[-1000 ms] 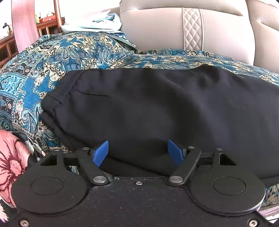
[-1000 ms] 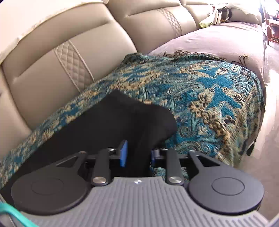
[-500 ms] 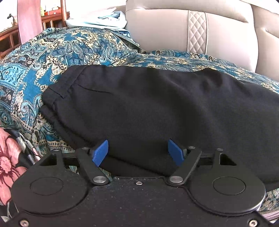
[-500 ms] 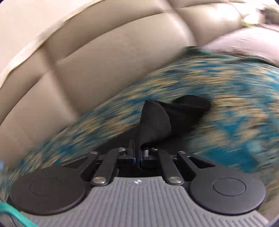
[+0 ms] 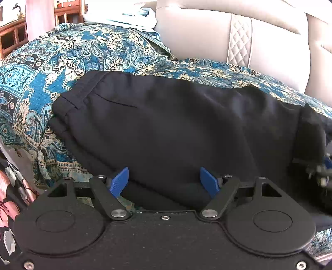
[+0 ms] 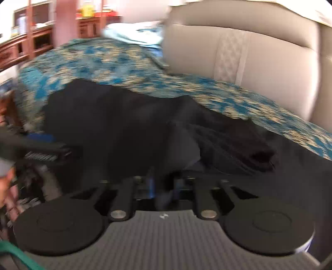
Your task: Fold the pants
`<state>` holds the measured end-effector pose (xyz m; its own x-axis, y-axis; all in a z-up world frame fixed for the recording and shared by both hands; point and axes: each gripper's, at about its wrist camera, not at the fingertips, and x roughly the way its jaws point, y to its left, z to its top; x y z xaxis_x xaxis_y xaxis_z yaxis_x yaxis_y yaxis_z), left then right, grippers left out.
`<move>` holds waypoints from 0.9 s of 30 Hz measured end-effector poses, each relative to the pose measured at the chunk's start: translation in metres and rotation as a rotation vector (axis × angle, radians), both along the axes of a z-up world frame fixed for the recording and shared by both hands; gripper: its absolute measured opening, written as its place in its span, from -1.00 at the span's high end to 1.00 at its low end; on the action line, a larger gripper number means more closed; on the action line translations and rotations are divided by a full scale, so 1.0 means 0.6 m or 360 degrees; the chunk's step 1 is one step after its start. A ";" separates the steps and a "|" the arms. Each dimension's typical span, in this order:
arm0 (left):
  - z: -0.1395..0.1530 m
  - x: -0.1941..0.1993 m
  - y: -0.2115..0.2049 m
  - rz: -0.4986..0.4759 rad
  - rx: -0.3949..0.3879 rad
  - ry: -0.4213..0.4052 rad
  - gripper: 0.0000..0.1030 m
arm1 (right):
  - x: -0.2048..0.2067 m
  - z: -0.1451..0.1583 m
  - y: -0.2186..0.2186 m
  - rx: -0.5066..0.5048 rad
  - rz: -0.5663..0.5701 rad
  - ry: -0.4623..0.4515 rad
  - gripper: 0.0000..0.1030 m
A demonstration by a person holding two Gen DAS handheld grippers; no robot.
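Note:
Black pants (image 5: 182,128) lie across a blue patterned throw (image 5: 62,62) on a sofa, waistband at the left. My left gripper (image 5: 164,180) is open, its blue pads either side of the pants' near edge, holding nothing. In the blurred right wrist view my right gripper (image 6: 160,187) is shut on the pants' leg end (image 6: 228,145) and holds it over the rest of the pants (image 6: 116,124). That carried cloth and the right gripper show at the left wrist view's right edge (image 5: 311,137). The left gripper shows at the right wrist view's left edge (image 6: 41,149).
The beige sofa backrest (image 5: 238,37) rises behind the throw. Folded light-blue cloth (image 5: 128,16) lies on the throw at the back left. Wooden shelving (image 5: 12,35) stands far left. A pink floral fabric (image 5: 8,207) is at the lower left.
My right gripper closed on the pants' leg end, lifted it and swung it left over the pants toward the waistband. My left gripper stayed open and shifted only slightly.

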<state>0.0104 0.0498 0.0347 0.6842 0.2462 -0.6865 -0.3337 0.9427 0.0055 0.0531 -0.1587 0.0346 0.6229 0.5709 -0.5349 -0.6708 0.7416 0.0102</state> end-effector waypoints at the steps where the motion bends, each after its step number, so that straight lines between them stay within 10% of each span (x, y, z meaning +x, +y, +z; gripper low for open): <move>1: 0.002 -0.003 0.002 -0.0002 -0.0003 -0.0007 -0.46 | -0.004 0.000 -0.004 0.0027 0.0054 0.0027 -0.11; 13: 0.070 -0.016 -0.056 -0.0339 0.0013 -0.0242 -0.43 | -0.018 0.020 -0.135 0.0373 0.0115 0.0139 -0.71; 19: 0.077 -0.015 -0.155 -0.0695 0.0122 -0.0316 -0.46 | -0.015 0.026 -0.220 0.0427 -0.0426 -0.0004 -0.76; 27: 0.050 -0.007 -0.273 -0.1119 -0.0003 -0.0241 0.34 | 0.002 -0.001 -0.275 0.0351 -0.0904 -0.0004 -0.76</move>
<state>0.0063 -0.1140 0.0645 0.7680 -0.2888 -0.5716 0.3554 0.9347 0.0053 0.0543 -0.3238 0.0339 0.8637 0.2458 -0.4401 -0.1708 0.9641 0.2033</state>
